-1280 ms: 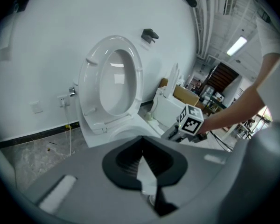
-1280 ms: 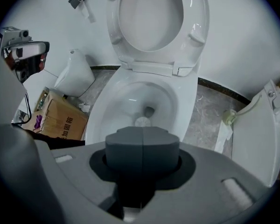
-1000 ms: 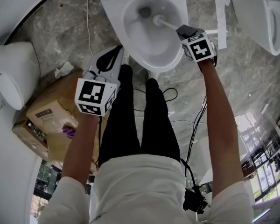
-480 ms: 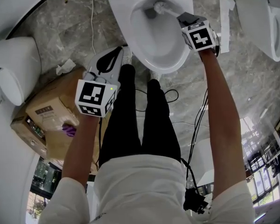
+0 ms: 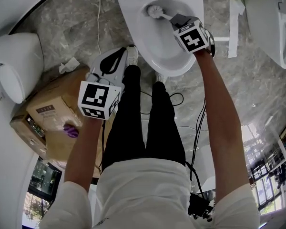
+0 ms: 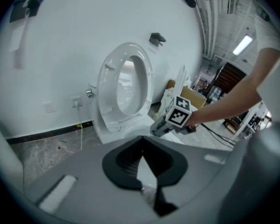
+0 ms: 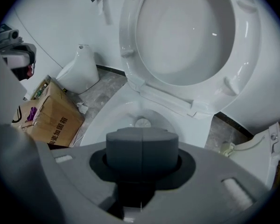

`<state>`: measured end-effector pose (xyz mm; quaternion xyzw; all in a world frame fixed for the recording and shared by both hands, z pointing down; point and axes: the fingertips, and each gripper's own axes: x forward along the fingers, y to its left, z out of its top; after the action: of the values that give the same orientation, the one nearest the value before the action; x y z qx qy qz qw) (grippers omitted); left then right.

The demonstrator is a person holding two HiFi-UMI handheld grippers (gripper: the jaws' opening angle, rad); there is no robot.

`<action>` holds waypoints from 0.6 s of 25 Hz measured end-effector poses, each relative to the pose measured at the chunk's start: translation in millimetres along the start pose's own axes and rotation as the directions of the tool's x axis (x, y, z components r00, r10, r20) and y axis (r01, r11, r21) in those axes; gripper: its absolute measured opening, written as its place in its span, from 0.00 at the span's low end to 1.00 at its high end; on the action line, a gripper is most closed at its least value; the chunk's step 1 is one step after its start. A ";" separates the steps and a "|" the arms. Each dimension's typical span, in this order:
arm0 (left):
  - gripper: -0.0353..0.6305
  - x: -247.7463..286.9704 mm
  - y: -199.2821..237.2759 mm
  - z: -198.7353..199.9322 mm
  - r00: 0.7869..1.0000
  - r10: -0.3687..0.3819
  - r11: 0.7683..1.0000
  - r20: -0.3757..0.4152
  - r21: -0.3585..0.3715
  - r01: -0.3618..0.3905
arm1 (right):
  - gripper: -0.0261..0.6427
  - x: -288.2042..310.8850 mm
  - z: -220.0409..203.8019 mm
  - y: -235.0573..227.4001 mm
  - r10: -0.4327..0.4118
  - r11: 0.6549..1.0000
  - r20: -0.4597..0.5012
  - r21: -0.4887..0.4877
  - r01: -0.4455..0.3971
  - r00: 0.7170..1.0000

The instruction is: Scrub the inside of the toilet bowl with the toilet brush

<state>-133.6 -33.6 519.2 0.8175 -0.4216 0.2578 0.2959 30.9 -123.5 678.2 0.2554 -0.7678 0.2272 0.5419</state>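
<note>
The white toilet bowl (image 5: 155, 46) is at the top of the head view, with its seat and lid (image 7: 186, 36) raised. My right gripper (image 5: 178, 21) is over the bowl's right side, shut on the handle of the toilet brush. The white brush head (image 5: 154, 11) lies against the far inner wall of the bowl. In the right gripper view the brush head (image 7: 142, 122) shows just past the closed jaws of the right gripper (image 7: 142, 143). My left gripper (image 5: 118, 54) hangs beside the person's left leg, shut and holding nothing. In its own view the left gripper (image 6: 142, 146) faces the toilet (image 6: 126, 85).
A cardboard box (image 5: 47, 113) sits on the marble floor at the left. White fixtures stand at the far left (image 5: 14, 66) and top right (image 5: 271, 18). Black cables (image 5: 200, 123) trail over the floor behind the person's legs.
The right gripper has moved from the bowl's right rim inward and leftward. The brush head has shifted to the far side of the bowl. The left gripper has stayed put.
</note>
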 end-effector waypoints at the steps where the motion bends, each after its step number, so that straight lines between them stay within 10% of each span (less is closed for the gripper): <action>1: 0.04 -0.9 0.5 -0.3 1.000 0.003 1.000 0.001 -0.002 -0.003 | 0.25 -0.3 -3.4 1.3 -0.001 1.000 0.001 0.006 0.001 1.000; 15: 0.04 -23.7 -44.2 24.5 0.999 0.020 1.000 0.049 0.016 -0.021 | 0.25 -79.9 -64.0 11.8 -0.002 0.993 0.093 0.118 -0.009 0.996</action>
<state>-104.2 -17.3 474.6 0.8217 -0.4349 0.2442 0.2758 91.7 -62.8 621.4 0.2961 -0.7777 0.2610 0.4892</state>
